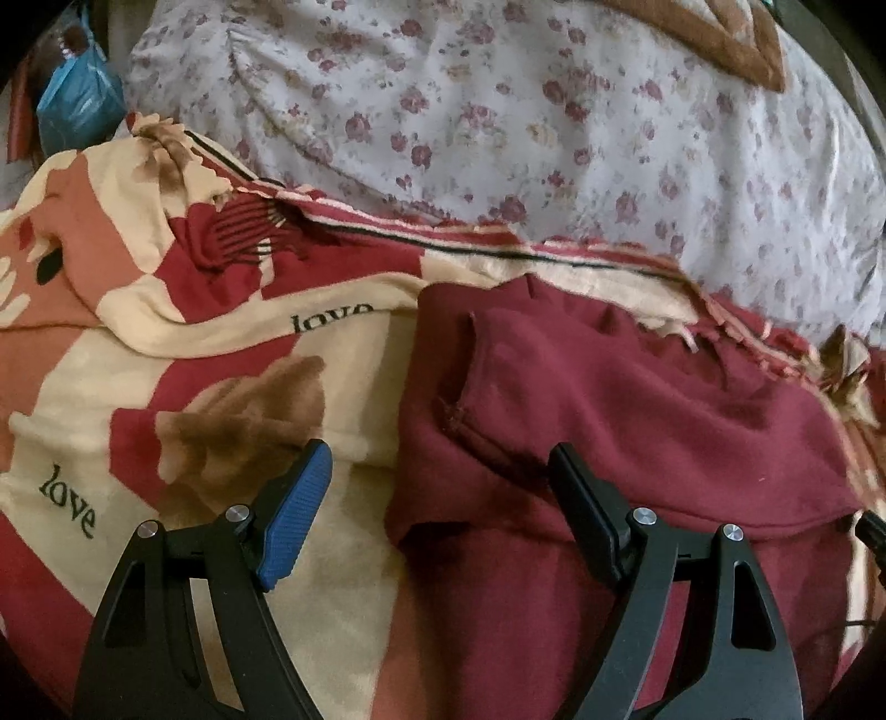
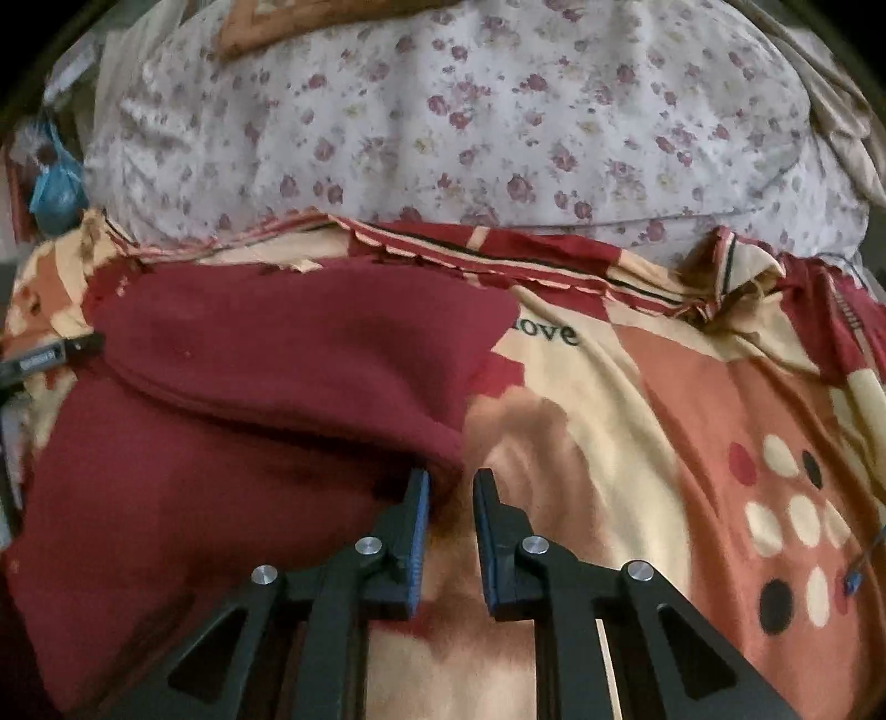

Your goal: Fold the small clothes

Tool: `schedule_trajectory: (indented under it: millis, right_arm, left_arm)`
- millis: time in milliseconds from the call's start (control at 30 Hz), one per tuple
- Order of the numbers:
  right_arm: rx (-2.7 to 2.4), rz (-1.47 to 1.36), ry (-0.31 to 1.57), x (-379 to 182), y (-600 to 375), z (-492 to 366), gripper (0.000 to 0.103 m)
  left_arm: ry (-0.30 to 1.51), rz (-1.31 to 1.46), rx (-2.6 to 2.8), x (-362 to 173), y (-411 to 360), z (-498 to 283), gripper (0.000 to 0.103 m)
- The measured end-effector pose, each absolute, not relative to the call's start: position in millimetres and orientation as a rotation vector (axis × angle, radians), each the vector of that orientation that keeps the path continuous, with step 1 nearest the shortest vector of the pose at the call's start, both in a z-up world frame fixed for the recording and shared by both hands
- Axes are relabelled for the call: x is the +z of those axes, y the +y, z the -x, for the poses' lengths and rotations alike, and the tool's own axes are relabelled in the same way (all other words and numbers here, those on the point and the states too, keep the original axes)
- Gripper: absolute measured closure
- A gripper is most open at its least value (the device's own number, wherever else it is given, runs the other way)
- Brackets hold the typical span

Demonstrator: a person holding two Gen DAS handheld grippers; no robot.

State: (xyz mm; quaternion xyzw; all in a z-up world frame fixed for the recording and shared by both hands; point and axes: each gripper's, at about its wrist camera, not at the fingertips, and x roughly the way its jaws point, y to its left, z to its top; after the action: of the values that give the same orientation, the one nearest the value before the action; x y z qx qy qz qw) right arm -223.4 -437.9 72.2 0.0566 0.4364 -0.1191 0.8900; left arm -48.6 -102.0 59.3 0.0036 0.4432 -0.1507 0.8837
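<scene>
We're over a bed here, spread with a patterned blanket (image 1: 183,382) in red, cream and terracotta, the word "love" printed on it in several spots. Behind it, on the far side, a plump white quilt with small red flowers (image 1: 498,122) rises up, and a brown-bordered cushion (image 1: 714,33) sits at its far edge. Off in the far left corner we catch a blue plastic bag (image 1: 77,105).

The task's piece, a maroon garment (image 1: 609,421), lies on the blanket, partly folded, one layer lapped over another so a thick rounded fold edge runs across it. A stitched seam shows near its left edge in the left wrist view.

The left gripper (image 1: 437,471) hangs above the garment's left edge with its jaws spread wide, one blue-padded finger (image 1: 293,515) over the blanket, the other over the maroon cloth, nothing between them.

The right gripper (image 2: 451,487) sits at the garment's near right corner, jaws drawn close with a narrow gap showing. The left pad's tip is against the cloth's edge, but we can't tell if any fabric is actually pinched. Blanket shows through the gap.

At the left edge of the right wrist view, the tip of the other gripper pokes in.
</scene>
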Motion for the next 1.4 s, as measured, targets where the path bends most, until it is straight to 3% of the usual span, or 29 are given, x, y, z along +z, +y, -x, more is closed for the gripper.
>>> schedule_trajectory:
  millis: [67, 133, 300, 467, 600, 1133, 1400]
  right_arm:
    - [-0.270, -0.125, 0.872, 90, -441, 231, 0.058]
    - [-0.288, -0.157, 0.804, 109, -444, 233, 0.053]
    - [-0.173, -0.264, 0.791, 114, -433, 175, 0.053]
    - [-0.053, -0.192, 0.968, 62, -390, 95, 0.058]
    - [-0.201, -0.114, 0.978, 38, -398, 66, 0.059]
    - [-0.286, -0.180, 0.978, 55, -431, 173, 0.056]
    - [-0.058, -0.095, 0.884, 92, -346, 113, 0.056]
  left_arm:
    - [0.897, 0.032, -0.321, 67, -97, 51, 0.022]
    - [0.876, 0.050, -0.317, 71, -97, 51, 0.022]
    - [0.891, 0.026, -0.297, 63, -106, 41, 0.022]
    - [0.958, -0.029, -0.270, 43, -113, 36, 0.022]
    - [0.966, -0.013, -0.280, 41, -110, 35, 0.021]
    - [0.960, 0.014, -0.259, 44, -103, 51, 0.021]
    - [0.980, 0.006, -0.257, 39, -103, 60, 0.021]
